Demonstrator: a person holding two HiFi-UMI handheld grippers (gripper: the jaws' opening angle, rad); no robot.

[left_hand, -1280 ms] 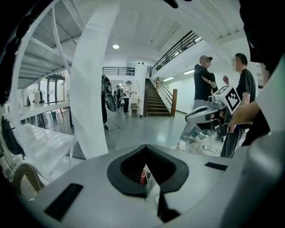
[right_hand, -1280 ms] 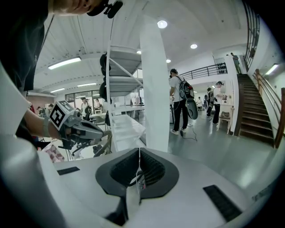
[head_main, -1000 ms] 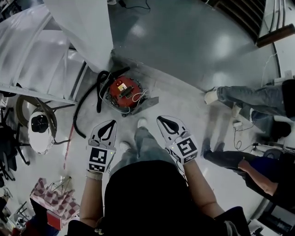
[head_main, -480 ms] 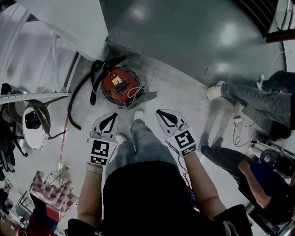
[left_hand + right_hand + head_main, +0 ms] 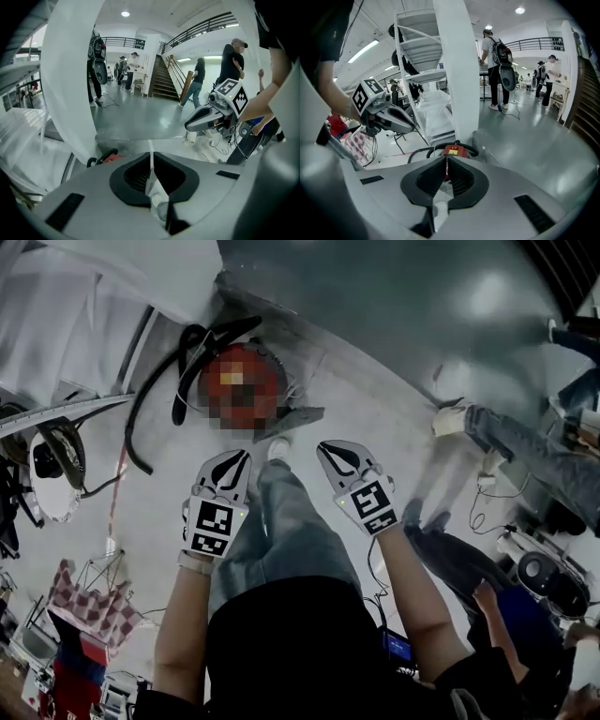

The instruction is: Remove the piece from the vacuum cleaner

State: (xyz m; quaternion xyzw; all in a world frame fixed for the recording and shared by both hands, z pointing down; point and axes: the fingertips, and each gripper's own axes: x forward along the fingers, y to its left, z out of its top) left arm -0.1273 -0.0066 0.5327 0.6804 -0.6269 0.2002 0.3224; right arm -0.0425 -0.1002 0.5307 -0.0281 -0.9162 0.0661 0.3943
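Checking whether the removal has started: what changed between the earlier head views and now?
Nothing was taken hold of or let go. In the head view the left gripper and right gripper have drifted slightly up the picture, and the red vacuum cleaner also sits higher in frame as the view shifts. Both grippers stay shut and empty, apart from the vacuum cleaner, which is still on the floor, untouched.

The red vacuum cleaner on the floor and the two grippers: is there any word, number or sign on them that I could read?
Yellow label on the red vacuum cleaner: there is print, but it is too small to read.
Square markers on the left gripper and the right gripper: black-and-white patterns only, no letters or numbers.
Nothing else legible in any view.
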